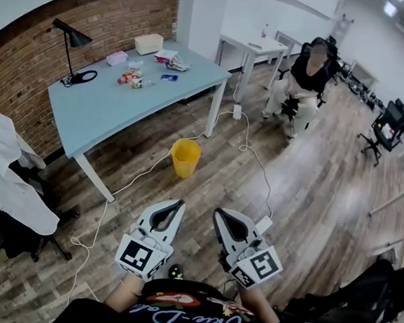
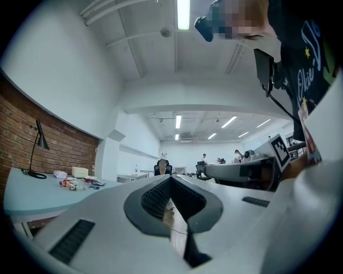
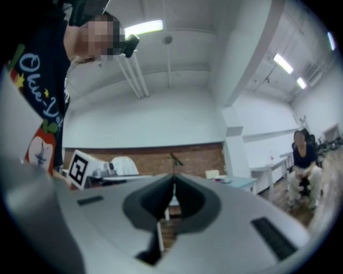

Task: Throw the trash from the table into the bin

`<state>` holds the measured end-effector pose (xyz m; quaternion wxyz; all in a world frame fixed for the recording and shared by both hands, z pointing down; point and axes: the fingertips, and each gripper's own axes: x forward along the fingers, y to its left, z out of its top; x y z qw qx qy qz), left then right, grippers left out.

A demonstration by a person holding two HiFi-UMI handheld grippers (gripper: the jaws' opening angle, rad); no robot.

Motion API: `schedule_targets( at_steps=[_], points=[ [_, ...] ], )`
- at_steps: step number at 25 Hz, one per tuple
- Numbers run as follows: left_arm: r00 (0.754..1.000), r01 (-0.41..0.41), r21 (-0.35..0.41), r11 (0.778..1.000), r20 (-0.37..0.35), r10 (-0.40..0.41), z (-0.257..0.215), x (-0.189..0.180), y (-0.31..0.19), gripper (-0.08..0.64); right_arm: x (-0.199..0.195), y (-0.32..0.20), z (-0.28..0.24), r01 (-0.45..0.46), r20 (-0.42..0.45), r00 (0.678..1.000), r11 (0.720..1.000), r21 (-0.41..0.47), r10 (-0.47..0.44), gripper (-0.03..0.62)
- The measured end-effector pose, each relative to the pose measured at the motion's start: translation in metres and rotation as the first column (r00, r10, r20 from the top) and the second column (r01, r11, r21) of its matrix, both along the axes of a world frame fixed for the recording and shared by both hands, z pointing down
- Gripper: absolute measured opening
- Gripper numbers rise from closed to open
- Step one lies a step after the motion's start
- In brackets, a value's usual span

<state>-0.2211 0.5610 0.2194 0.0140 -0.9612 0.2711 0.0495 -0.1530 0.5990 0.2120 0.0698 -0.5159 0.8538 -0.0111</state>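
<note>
Closest to the head camera, the left claw (image 1: 178,204) and right claw (image 1: 218,212) are held side by side over the wooden floor (image 1: 311,195), well short of the desk (image 1: 100,117). Each claw's own view shows its jaws pressed together at the tips, with nothing between them. The trash (image 1: 130,78) lies on the far part of the blue desk. One small cluster of wrappers sits near the middle, and a second lot lies nearer the far corner, close to a pale box (image 1: 148,43). A black lamp (image 1: 71,39) stands at the desk's left end, against the brick wall (image 1: 28,58). The yellow bin (image 1: 185,157) stands upright on the floor close to the desk's near long edge, between the claws and the desk. A white cable (image 1: 249,144) trails past it (only the head view shows the bin; neither claw view has it). The left claw view takes in the desk almost edge-on at its left, with the trash and lamp on top, and the right claw alongside at its right. The right claw view gives the lamp, the box and a desk corner past its jaw tips. It also shows the left claw at its left and a seated person (image 1: 304,78) at its right edge. A white coat (image 1: 4,168) hangs over a chair (image 1: 20,233) at the head view's left.
</note>
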Motion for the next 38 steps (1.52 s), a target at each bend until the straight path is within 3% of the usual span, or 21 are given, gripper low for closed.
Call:
schedule_targets(
  at_steps=[11,22,31,38],
  points=[
    [1.0,-0.018,-0.03,0.999,-0.012,0.018,0.012,-0.003,-0.062,0.008,-0.004,-0.061,0.01,-0.019,-0.012,1.0,1.0,-0.018,0.019,0.008],
    [0.998,-0.05,-0.064,0.997,-0.043,0.048,0.01,0.017,-0.087,0.008,0.015,-0.088,0.013,-0.069,-0.014,0.998,0.996,-0.047,0.069,0.008],
    [0.999,0.043,-0.058,0.997,-0.018,-0.044,0.013,0.01,-0.124,0.008,0.016,-0.13,0.005,0.02,0.004,1.0,1.0,0.001,-0.02,0.008],
    [0.995,0.103,-0.057,0.993,0.014,-0.103,0.016,0.027,-0.158,0.008,0.038,-0.169,0.01,0.069,0.027,0.997,0.998,-0.006,-0.069,0.008]
  ],
)
